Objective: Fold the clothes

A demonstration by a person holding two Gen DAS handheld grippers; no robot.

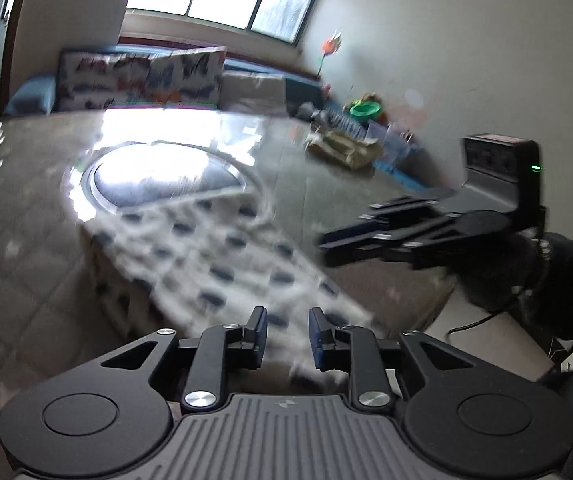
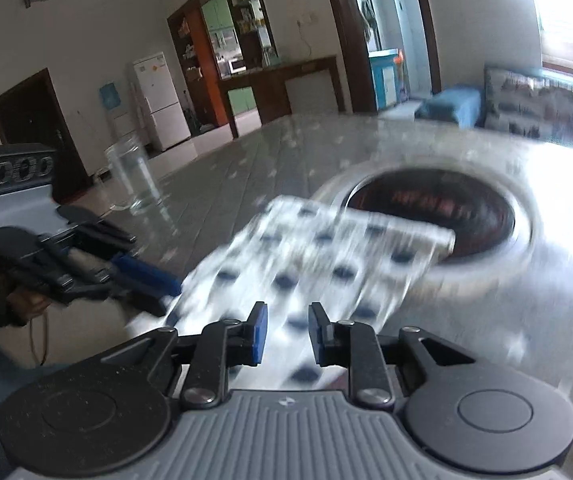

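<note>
A white garment with dark spots (image 1: 222, 256) lies folded in a long strip on the glossy grey table (image 1: 26, 208), its far end near a round inset in the table. It also shows in the right wrist view (image 2: 314, 252). Both views are blurred by motion. My left gripper (image 1: 287, 334) is open and empty just above the garment's near end. My right gripper (image 2: 287, 334) is open and empty over the garment's near end. The right gripper shows at the right of the left wrist view (image 1: 326, 246). The left gripper shows at the left of the right wrist view (image 2: 168, 292).
A round inset burner (image 2: 430, 212) sits in the table beyond the garment. A clear glass jug (image 2: 134, 176) stands at the table's far left. A patterned sofa (image 1: 142, 78) and floor clutter (image 1: 346, 144) lie beyond the table.
</note>
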